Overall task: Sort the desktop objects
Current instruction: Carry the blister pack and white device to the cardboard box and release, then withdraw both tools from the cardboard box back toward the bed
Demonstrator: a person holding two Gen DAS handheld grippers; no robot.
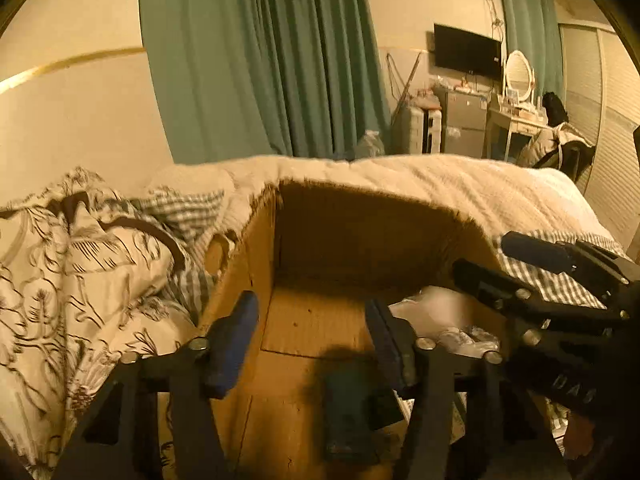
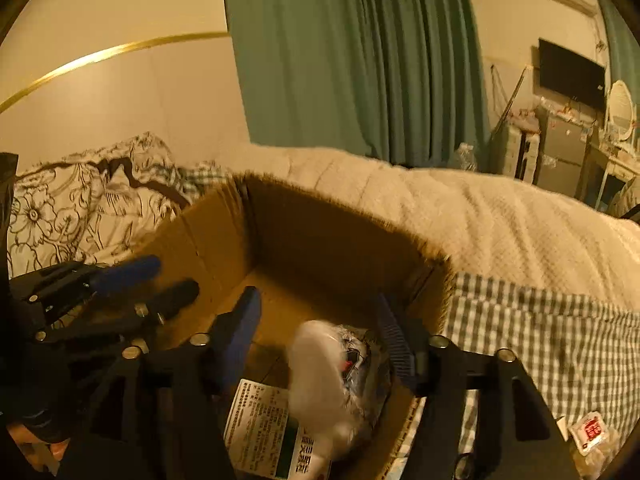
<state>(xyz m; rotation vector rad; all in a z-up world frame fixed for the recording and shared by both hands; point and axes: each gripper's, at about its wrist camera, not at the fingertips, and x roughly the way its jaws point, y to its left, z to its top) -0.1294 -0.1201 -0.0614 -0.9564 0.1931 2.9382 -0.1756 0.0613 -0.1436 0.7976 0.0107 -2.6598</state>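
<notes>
An open cardboard box sits on the bed. My left gripper hangs over its left half, open, with nothing touching the pads. Below it a dark flat rectangular item lies on the box floor. My right gripper is open over the right half of the box. Beneath it are a blurred white object, a crinkly packet and a white printed carton with a green stripe. Each view shows the other gripper beside it: right gripper, left gripper.
A flower-patterned duvet lies left of the box, a checked sheet to its right and a cream blanket behind it. A small red-printed packet rests on the sheet. Green curtains and furniture stand far behind.
</notes>
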